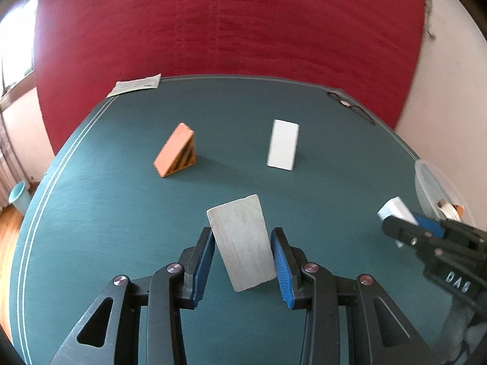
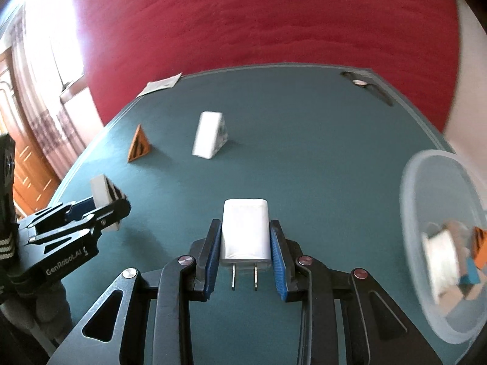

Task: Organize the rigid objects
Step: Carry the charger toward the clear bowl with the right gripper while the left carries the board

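My left gripper (image 1: 242,234) is shut on a pale grey wedge block (image 1: 242,243), which sits tilted between the blue pads above the teal table (image 1: 121,213). The right wrist view shows that same gripper (image 2: 112,210) at the left, with the block's striped side (image 2: 105,200) showing. My right gripper (image 2: 245,223) is shut on a white plug charger (image 2: 245,234), prongs pointing back toward the camera. In the left wrist view it (image 1: 395,225) is at the right edge. An orange wedge (image 1: 175,150) (image 2: 138,147) and a white wedge (image 1: 283,144) (image 2: 208,135) stand farther back on the table.
A clear plastic tub (image 2: 426,167) (image 1: 426,182) at the table's right edge holds a white spool (image 2: 441,255), an orange striped piece and other small items. A paper sheet (image 1: 135,85) lies at the far left corner, a dark flat object (image 2: 365,86) at the far right. Red wall behind.
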Motion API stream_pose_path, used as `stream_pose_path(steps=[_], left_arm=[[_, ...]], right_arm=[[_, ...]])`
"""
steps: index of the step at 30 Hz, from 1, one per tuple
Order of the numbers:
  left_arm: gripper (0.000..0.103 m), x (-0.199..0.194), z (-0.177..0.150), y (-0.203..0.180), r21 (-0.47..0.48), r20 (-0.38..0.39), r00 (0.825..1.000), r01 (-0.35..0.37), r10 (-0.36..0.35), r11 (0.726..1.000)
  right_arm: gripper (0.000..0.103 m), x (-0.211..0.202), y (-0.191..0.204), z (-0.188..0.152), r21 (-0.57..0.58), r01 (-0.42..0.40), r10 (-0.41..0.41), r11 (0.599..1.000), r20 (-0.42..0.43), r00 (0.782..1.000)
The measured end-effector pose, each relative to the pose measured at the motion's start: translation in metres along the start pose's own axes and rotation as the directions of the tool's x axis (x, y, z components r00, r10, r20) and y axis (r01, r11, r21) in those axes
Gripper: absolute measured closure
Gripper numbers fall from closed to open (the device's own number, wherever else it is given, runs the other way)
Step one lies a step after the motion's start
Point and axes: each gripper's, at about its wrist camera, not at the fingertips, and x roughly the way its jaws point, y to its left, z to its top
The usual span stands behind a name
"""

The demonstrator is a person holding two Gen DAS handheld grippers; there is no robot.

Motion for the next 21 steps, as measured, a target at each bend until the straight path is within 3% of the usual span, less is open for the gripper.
stream_pose_path(steps=[8, 21], left_arm=[[0.063, -0.001, -0.002, -0.022, 0.039, -0.009, 1.000, 0.022, -0.022, 0.999], [0.063, -0.005, -0.003, -0.055, 0.100, -0.007, 0.999, 0.052, -0.052, 0.994]], right_arm=[[0.072, -0.030, -0.048, -0.001, 0.079, 0.087, -0.091, 0.993, 0.046, 0.995], [0.072, -0.065, -0.132, -0.008, 0.220, 0.242, -0.265, 0.945, 0.084, 0.960]])
